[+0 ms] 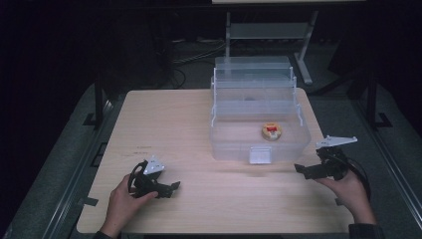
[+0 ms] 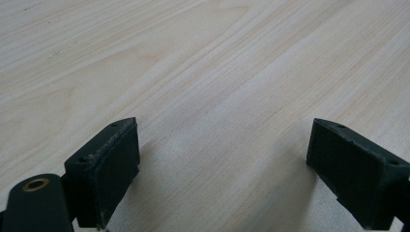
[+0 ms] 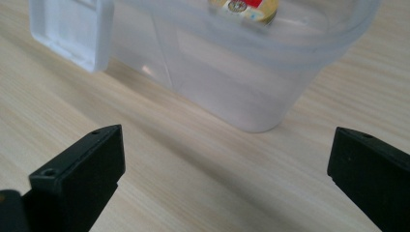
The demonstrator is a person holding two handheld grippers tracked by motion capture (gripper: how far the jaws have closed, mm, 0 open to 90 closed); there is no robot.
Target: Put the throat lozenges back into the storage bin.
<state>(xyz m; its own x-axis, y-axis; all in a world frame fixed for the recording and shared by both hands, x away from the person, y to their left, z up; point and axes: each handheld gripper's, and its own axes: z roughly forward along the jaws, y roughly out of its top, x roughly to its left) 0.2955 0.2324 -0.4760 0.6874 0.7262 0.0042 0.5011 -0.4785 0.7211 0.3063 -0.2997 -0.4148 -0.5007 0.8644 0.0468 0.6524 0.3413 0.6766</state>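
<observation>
A clear plastic box (image 1: 293,144) with its lid tilted up at the back stands on the right half of the wooden table (image 1: 169,124). Inside it lies a small round yellow and red tin (image 1: 271,131). In the right gripper view the box's front right corner (image 3: 261,96) and white latch (image 3: 72,34) are close ahead, with the tin (image 3: 244,7) at the top edge. My left gripper (image 1: 171,188) rests low near the front left, open over bare wood (image 2: 222,159). My right gripper (image 1: 301,169) is open just right of the box's front, nothing between its jaws (image 3: 227,179).
Behind the table stands a metal frame (image 1: 271,32) on a dark floor with cables. The table's front edge runs close to both hands. Bare wood spreads across the left half and front of the table.
</observation>
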